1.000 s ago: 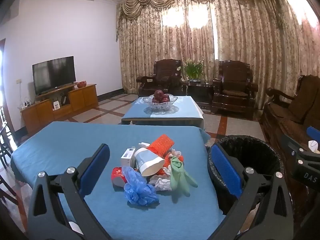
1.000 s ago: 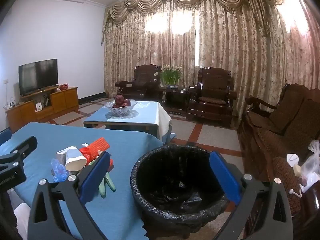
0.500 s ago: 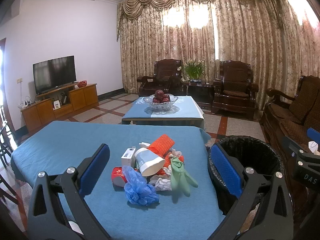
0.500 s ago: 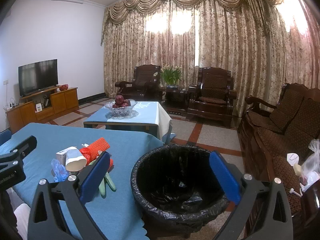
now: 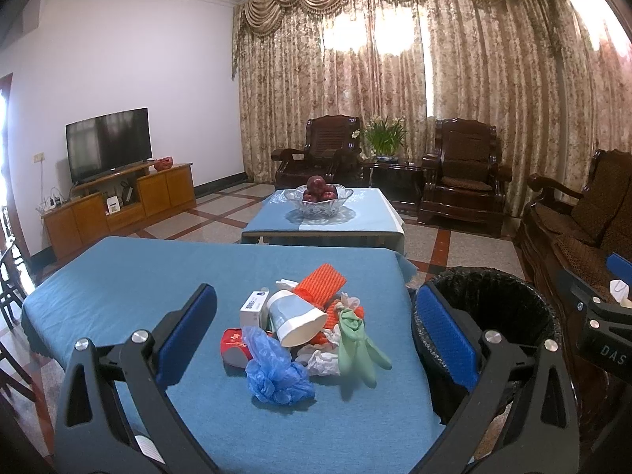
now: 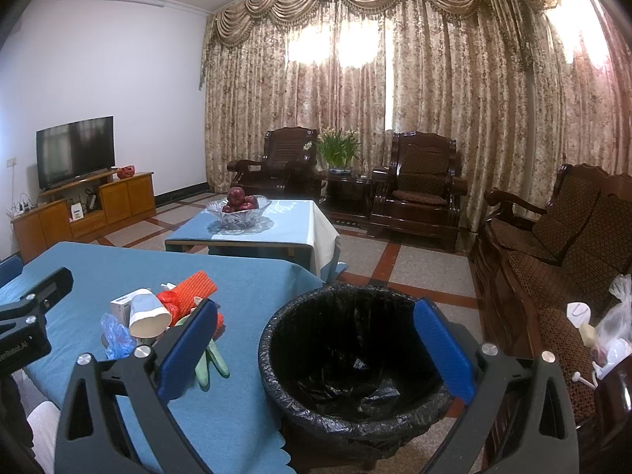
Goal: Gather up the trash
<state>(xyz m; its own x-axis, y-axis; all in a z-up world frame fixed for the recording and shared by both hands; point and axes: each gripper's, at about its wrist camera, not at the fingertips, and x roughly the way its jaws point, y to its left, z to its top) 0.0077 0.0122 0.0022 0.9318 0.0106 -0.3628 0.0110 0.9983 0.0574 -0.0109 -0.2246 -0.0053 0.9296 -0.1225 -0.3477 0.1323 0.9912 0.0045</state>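
**A:** What is sitting nearest the cameras?

**B:** The left gripper is hovering with its jaws spread wide and empty, framing a trash pile on the blue counter. The right gripper is hanging equally wide and empty over the black-lined bin, which is standing on the floor just beside the counter's right edge.

**B:** Nearest in the pile, a blue plastic bag is lying beside a green glove. Behind them, a paper cup is lying tipped, with a small white box and orange netting further back.

**A:** How should the pick go?

**B:** Probably by starting with the loose blue bag, pinching it at its bunched middle, lifting it clear, then carrying it across to the bin.
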